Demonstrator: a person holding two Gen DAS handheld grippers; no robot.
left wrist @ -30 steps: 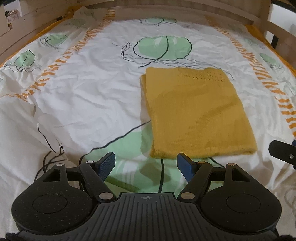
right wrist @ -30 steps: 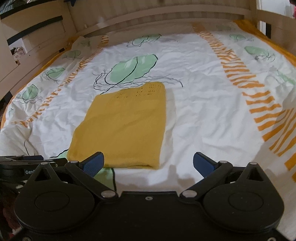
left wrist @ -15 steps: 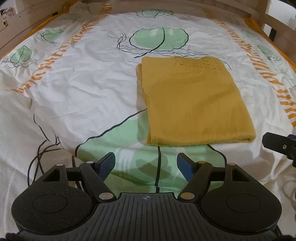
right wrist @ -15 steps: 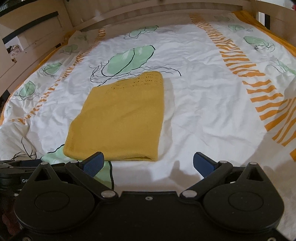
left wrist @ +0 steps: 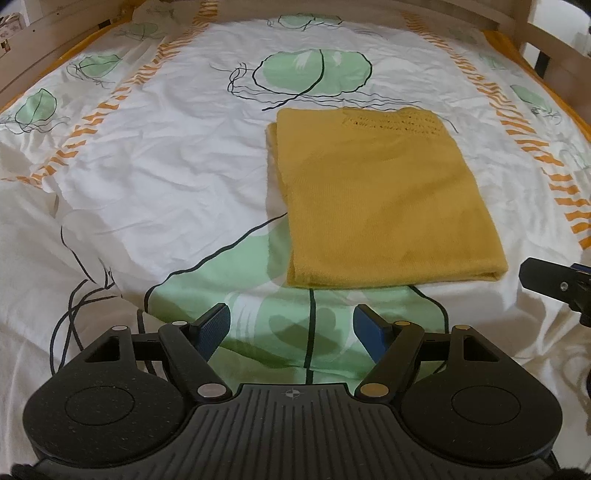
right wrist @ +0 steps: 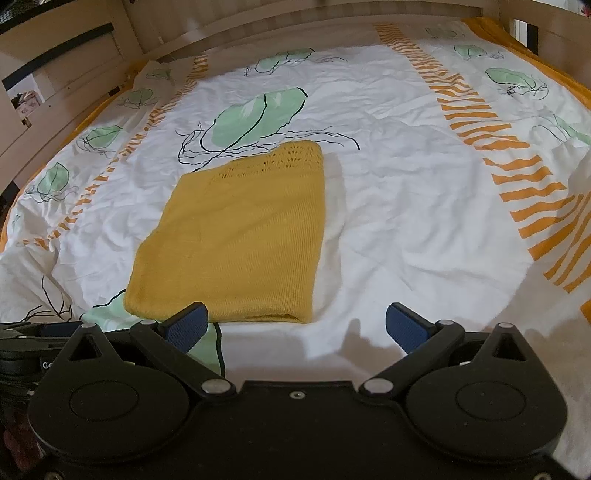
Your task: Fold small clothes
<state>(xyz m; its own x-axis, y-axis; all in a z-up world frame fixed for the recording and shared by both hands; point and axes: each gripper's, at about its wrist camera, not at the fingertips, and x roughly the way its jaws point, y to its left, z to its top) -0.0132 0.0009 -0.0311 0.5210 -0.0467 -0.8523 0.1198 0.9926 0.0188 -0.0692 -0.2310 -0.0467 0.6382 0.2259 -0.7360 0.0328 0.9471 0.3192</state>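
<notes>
A yellow knitted garment (left wrist: 384, 199) lies folded into a flat rectangle on the bed, with its lace-patterned end at the far side. It also shows in the right wrist view (right wrist: 240, 236). My left gripper (left wrist: 291, 328) is open and empty, above the sheet just short of the garment's near edge. My right gripper (right wrist: 295, 325) is open and empty, near the garment's near right corner. The right gripper's tip shows at the right edge of the left wrist view (left wrist: 554, 282).
The bed sheet (left wrist: 147, 177) is white with green leaf prints and orange stripes, and is wrinkled. A wooden bed frame (right wrist: 258, 29) runs round the far and side edges. The left gripper's body shows at the lower left of the right wrist view (right wrist: 22, 350).
Both grippers have drawn back toward me from the folded garment, which now lies a little farther off. Both stay open. The garment has not moved.
</notes>
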